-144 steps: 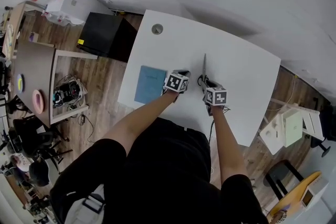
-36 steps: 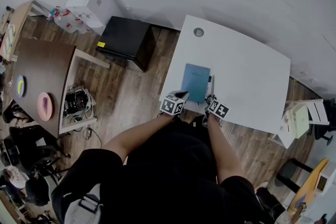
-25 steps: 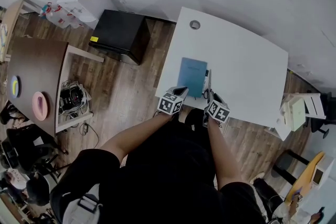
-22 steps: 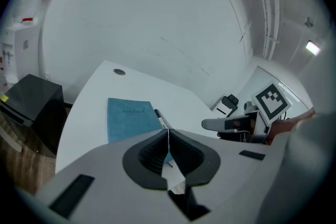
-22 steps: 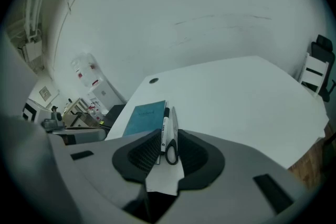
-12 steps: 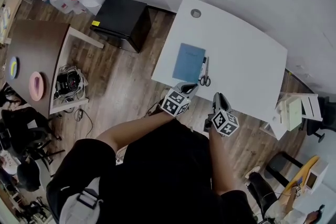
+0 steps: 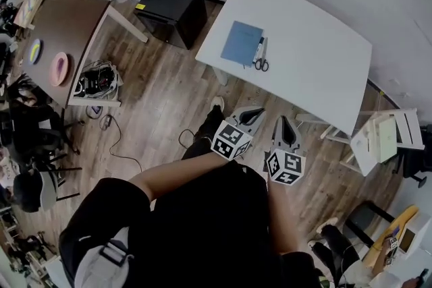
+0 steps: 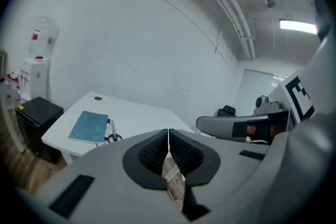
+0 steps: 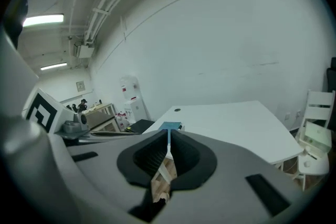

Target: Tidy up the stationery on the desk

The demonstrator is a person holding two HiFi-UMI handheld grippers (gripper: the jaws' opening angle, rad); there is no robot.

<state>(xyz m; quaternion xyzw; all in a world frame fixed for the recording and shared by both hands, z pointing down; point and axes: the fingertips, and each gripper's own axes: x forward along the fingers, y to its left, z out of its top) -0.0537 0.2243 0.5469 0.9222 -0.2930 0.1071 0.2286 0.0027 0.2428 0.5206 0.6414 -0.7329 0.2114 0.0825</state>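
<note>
Left tongs (image 7: 251, 117) and right tongs (image 7: 283, 125) hung closed, empty, well back from the notebook (image 7: 242, 43). Scissors (image 7: 262, 58) lay alongside it, nearer the left tongs.

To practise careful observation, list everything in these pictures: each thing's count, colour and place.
desk: one, white, by the wall
notebook: one, blue, on the desk's left end
pen: one, white and black, right of the notebook
scissors: one pair, black handles, right of the pen
cabinet: one, black, on the floor left of the desk
table: one, brown, far left
left tongs: one, grey, over the floor, shut, empty
right tongs: one, grey, beside the left; jaws just closing, now together, empty
</note>
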